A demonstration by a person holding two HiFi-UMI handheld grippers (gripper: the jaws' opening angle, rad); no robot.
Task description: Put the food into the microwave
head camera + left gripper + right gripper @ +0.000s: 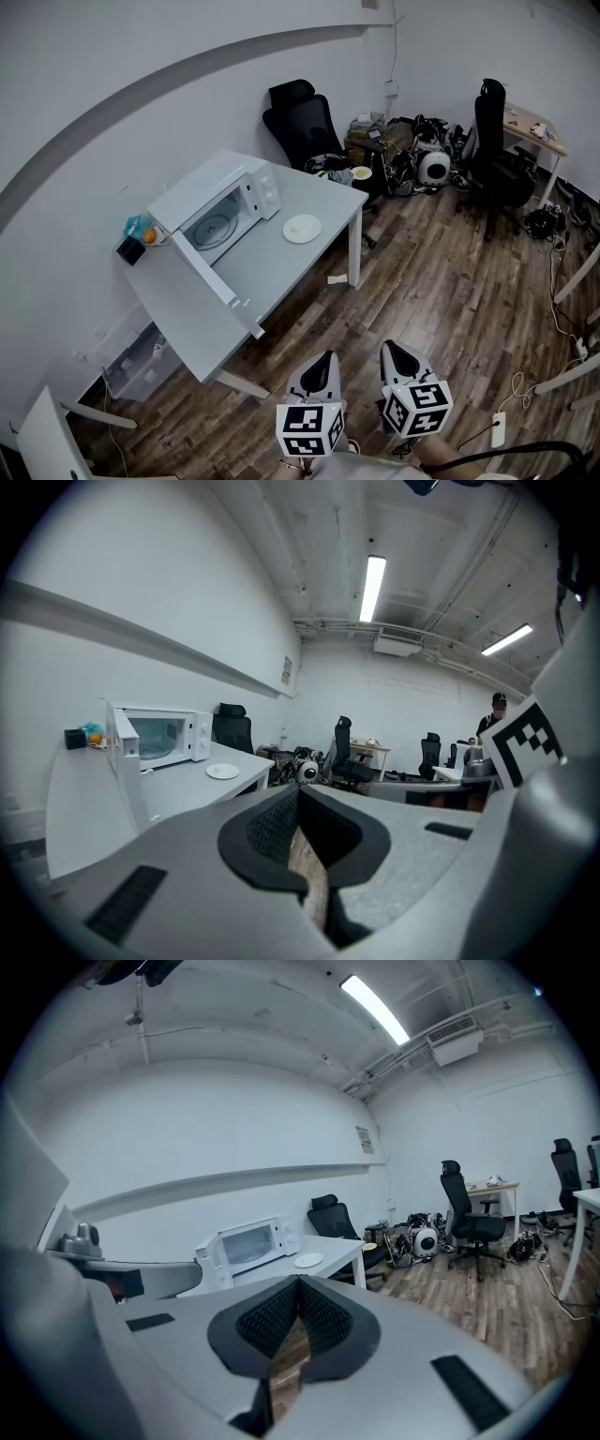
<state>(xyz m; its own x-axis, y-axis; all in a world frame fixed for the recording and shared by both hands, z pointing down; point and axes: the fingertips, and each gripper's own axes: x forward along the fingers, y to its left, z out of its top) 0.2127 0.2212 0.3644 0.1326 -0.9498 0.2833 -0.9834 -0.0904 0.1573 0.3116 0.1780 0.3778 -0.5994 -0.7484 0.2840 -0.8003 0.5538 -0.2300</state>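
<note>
**Head view: microwave (225,208) open on the counter (281,277), both grippers held well short of it**

The white microwave stands toward the back left of the pale counter, against the wall. Its door (214,274) is swung fully out toward the counter's front edge, so the cavity and the round turntable (214,227) inside show. Nothing can be seen on the turntable.

A white plate (302,228) lies on the counter just to the right of the microwave, apart from it. Whether any food is on it cannot be made out. Behind the microwave, at the counter's far left corner, sit a small black box (130,249) and something orange and teal (141,228).

The left gripper (323,357) and the right gripper (392,348) are side by side at the bottom of the view. They are over the wooden floor (450,281), off the counter and far from the plate.

In the left gripper view the jaws meet at their tips, with nothing between them; only floor shows through the slit below. The right gripper view shows the same: jaws together and empty. Both views look across the room at the microwave and plate in the distance.

A black office chair (300,122) stands beyond the counter. Near it is a small dish with something yellow (361,172) among the clutter. A clear plastic bin (141,361) sits under the counter's left end.
</note>
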